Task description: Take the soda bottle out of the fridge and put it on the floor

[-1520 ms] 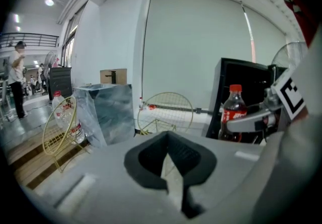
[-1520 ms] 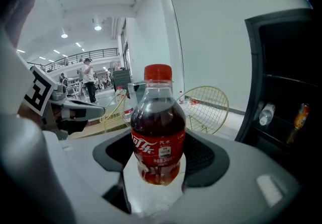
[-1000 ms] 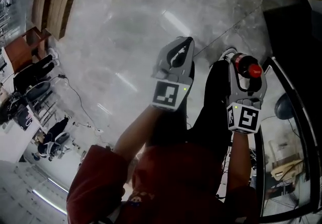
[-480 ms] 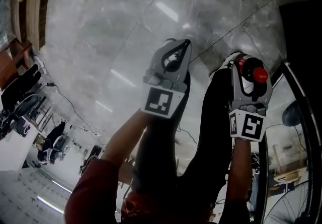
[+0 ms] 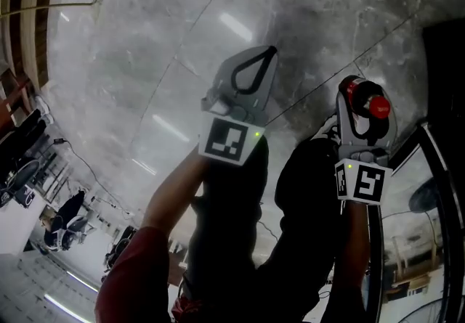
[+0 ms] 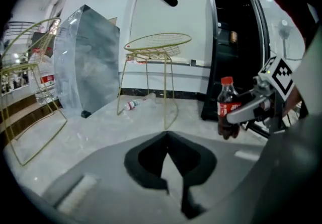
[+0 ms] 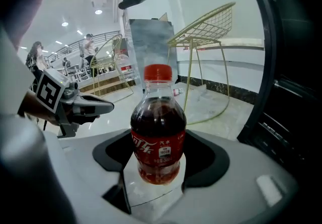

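The right tongs [image 5: 363, 96] are clamping the soda bottle [image 5: 378, 105] round its body, cap pointing up, and its base seems to be hanging clear above the marble floor [image 5: 145, 53], so the floor is lying straight down along the bottle's long axis. The left tongs [image 5: 270, 53] are hovering just beside it, tips together on nothing, so the set-down is looking like the right hand's job alone
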Demonstrator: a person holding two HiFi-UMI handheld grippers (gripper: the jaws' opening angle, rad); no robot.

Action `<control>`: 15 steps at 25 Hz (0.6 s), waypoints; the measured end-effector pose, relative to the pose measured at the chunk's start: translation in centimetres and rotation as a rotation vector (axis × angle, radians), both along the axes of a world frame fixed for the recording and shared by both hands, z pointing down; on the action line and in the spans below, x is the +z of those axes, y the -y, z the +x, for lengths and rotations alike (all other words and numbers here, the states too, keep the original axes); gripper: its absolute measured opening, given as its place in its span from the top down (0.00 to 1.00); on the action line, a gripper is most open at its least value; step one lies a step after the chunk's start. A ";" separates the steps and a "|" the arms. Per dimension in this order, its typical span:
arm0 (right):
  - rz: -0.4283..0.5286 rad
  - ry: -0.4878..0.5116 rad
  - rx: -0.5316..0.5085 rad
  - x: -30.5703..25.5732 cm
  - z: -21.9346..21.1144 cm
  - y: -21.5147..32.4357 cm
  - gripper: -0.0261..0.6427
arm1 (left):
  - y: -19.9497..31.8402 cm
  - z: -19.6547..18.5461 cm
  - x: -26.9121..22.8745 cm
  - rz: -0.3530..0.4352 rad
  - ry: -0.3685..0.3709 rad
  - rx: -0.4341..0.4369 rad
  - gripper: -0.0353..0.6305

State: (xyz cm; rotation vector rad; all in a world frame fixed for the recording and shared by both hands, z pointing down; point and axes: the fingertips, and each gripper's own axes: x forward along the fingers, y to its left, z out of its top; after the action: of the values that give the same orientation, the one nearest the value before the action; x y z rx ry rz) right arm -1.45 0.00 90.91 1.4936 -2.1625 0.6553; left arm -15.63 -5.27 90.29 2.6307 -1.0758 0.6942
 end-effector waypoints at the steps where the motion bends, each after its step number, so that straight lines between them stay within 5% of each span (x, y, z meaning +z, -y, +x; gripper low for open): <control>1: 0.006 -0.001 -0.005 1.5 0.1 0.3 0.51 | 0.3 0.2 1.3 0.000 -0.004 0.004 0.95; 7: 0.087 -0.033 -0.062 8.2 0.2 3.7 0.51 | 2.7 1.8 6.1 0.057 -0.062 0.048 0.95; 15: 0.185 -0.047 -0.068 12.6 0.0 9.7 0.51 | 6.6 1.7 9.9 0.125 -0.114 -0.002 0.95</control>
State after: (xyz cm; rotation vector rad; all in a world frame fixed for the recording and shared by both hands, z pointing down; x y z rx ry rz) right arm -1.50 -9.72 103.53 1.5022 -2.2785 0.4021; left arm -13.93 -11.88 100.15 2.7349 -1.1230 0.4844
